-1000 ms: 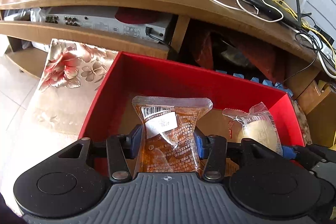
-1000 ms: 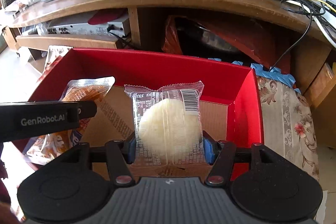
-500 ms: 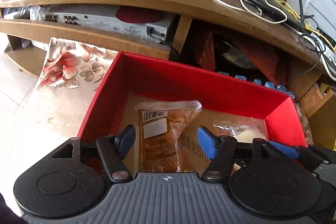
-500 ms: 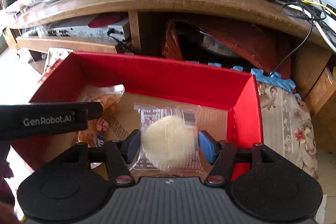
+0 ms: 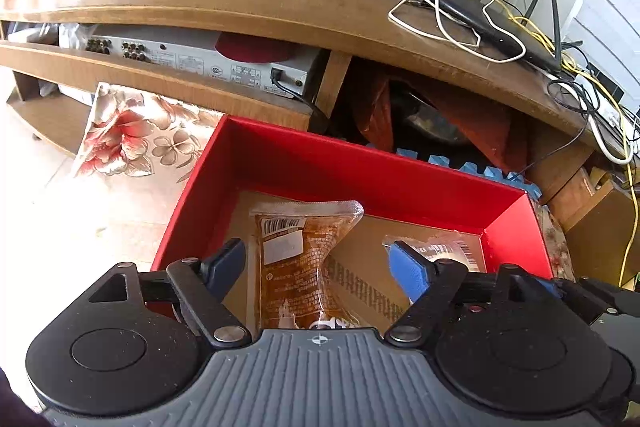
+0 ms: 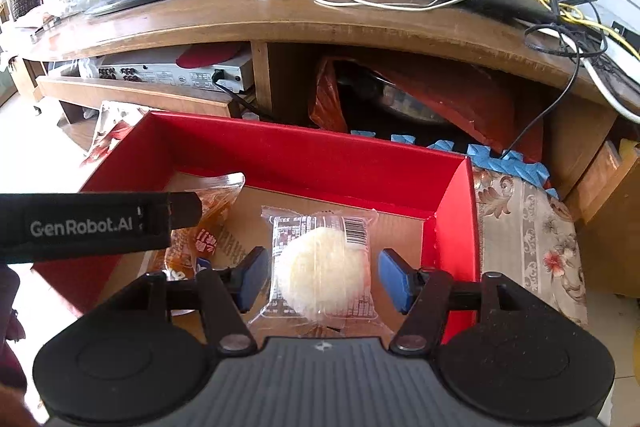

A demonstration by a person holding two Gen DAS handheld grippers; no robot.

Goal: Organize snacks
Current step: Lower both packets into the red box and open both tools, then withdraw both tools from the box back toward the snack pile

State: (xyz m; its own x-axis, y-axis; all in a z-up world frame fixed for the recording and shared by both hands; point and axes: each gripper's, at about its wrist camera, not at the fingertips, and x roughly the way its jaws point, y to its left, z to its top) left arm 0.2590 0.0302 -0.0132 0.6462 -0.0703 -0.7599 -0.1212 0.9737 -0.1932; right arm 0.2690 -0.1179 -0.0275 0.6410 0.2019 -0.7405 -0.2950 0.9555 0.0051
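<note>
Release is the step in hand: left claw [image 5: 318, 263] has just been spreading and stands apart around the orange snack packet [image 5: 298, 263], which lies on the floor of the red box [image 5: 360, 167]. Right claw [image 6: 322, 277] is also apart, pads clear of the pale round cake packet [image 6: 322, 267] lying right of it. Next, I judge, both lift out for more snacks. Only the right view shows the left tool's branded arm [image 6: 92, 225].

"GenRobot.AI" is printed in white on the black strap [image 6: 92, 225]; "CCC" marks the silver player [image 5: 192, 61]
</note>
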